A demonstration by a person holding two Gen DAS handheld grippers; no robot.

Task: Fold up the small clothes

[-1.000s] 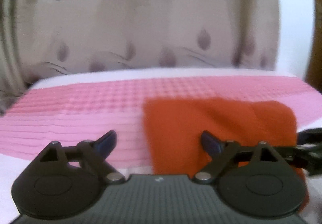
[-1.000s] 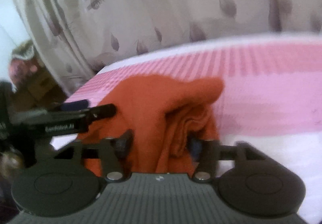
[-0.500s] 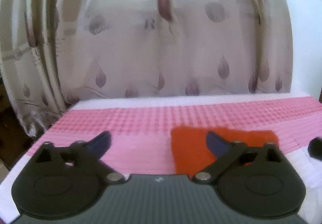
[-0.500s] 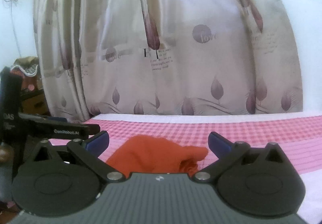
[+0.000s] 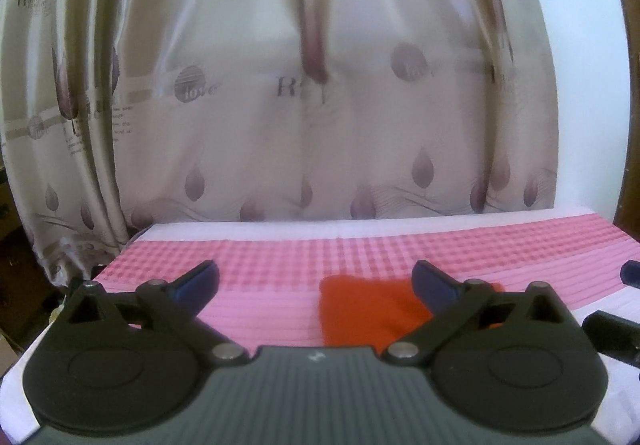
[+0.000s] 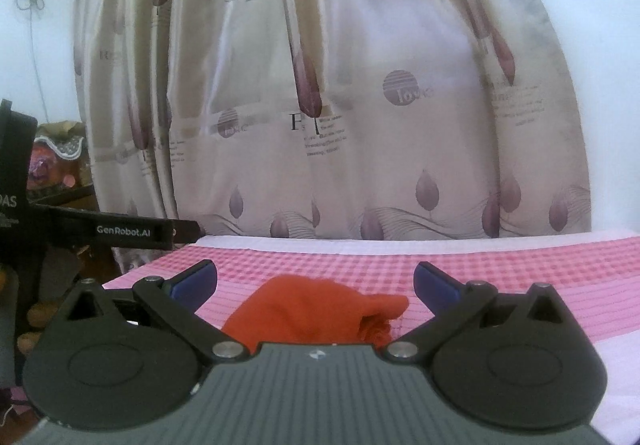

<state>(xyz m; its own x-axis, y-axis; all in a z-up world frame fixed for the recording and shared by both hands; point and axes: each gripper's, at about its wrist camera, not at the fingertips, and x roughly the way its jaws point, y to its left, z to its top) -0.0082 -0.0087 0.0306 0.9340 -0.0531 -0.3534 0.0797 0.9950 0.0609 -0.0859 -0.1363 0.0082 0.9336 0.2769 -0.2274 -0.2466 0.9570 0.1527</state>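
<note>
On the pink checked and striped cloth-covered table (image 5: 280, 309), a small orange-red knit garment (image 5: 360, 311) is laid, bunched into a folded heap. From the left wrist view, it is seen as a flat-looking patch just beyond the black two-finger left gripper (image 5: 316, 281), toward that gripper's right blue-padded fingertip (image 5: 434, 281), which overlaps it in the picture; contact cannot be told. The left gripper's jaws are spread wide, nothing being held between them. From the right wrist view, the same orange-red garment (image 6: 312, 309) is seen close ahead of the black two-finger right gripper (image 6: 316, 281), with a rolled, creased end at its right side and a pointed corner sticking out toward the right. The right gripper's jaws are likewise spread wide and released, the garment being seen low between the fingers but gripped by neither pad. A blue pad (image 6: 196, 279) is seen on the left finger of that gripper. The left gripper (image 6: 152, 231), lettered "GenRobot.AI", is visible from the side at the left edge of the right view, over the table's left edge. A beige satin curtain with purple leaf print and lettering (image 6: 340, 85) is hung behind the table. White wall (image 5: 588, 125) is seen to the right.
</note>
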